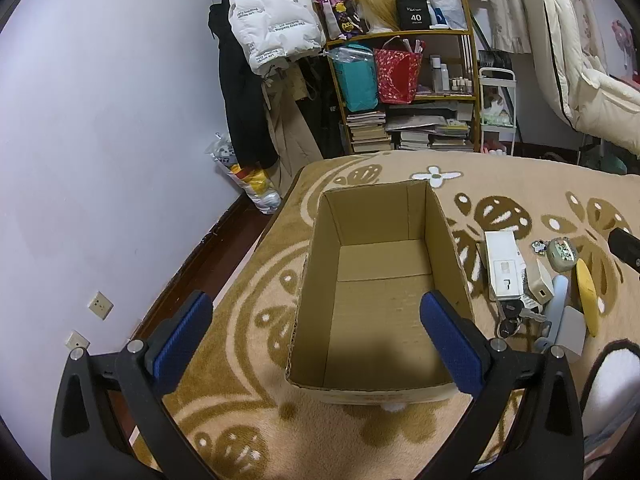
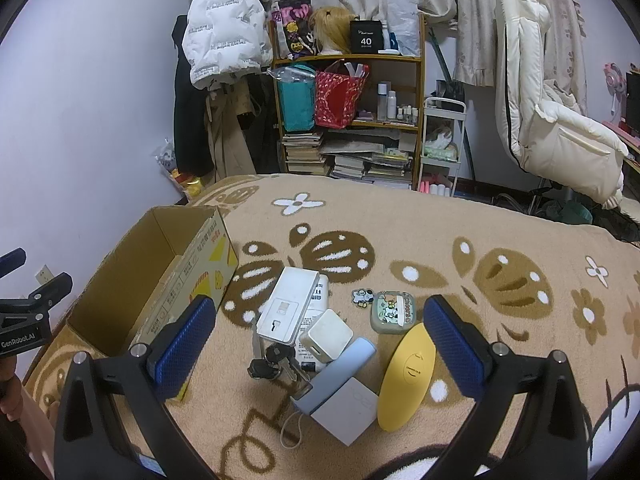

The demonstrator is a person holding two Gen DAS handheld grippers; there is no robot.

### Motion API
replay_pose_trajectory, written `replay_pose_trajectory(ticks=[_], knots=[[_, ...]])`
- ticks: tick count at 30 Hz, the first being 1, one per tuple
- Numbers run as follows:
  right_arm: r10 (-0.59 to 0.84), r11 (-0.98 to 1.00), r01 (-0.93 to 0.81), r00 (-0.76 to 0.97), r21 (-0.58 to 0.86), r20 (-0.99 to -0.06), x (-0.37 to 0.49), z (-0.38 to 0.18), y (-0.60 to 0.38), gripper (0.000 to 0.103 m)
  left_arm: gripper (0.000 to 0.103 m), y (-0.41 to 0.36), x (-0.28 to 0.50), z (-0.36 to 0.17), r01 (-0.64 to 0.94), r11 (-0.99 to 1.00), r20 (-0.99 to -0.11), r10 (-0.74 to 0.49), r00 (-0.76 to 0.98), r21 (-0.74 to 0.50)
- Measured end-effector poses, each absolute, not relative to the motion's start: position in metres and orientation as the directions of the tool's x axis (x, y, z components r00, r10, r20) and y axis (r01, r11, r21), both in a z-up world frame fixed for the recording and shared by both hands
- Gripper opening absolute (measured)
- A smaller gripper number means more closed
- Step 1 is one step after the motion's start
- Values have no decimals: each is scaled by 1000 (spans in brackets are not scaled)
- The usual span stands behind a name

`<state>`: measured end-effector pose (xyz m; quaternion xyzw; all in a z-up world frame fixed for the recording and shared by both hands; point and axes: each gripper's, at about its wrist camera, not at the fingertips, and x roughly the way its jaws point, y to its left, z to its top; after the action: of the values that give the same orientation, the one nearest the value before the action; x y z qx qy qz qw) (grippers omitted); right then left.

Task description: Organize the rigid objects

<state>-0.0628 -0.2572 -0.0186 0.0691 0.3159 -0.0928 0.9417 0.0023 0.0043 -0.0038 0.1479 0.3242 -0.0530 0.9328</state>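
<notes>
An empty open cardboard box (image 1: 380,292) sits on the bed blanket; it also shows at the left of the right wrist view (image 2: 168,272). To its right lies a pile of small items: a white flat box (image 2: 288,304), a white charger cube (image 2: 326,334), keys (image 2: 272,362), a light blue power bank (image 2: 340,372), a grey square case (image 2: 346,414), a yellow oval case (image 2: 406,376) and a green earbud case (image 2: 392,312). My left gripper (image 1: 316,336) is open and empty over the box's near part. My right gripper (image 2: 320,344) is open and empty above the pile.
A small cartoon sticker (image 2: 362,296) lies by the earbud case. A cluttered bookshelf (image 2: 348,116), hanging coats (image 2: 224,28) and a chair with a white duvet (image 2: 560,132) stand beyond the bed. The bed's left edge drops to the floor by the wall (image 1: 100,160).
</notes>
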Motion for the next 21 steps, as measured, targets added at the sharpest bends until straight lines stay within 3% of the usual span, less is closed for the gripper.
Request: replay_pose_trajectory(ticks=[21], knots=[[-128, 974, 217, 781, 73, -611, -62, -20, -257, 103, 102, -1, 1, -5, 204, 945, -627, 2, 779, 256]])
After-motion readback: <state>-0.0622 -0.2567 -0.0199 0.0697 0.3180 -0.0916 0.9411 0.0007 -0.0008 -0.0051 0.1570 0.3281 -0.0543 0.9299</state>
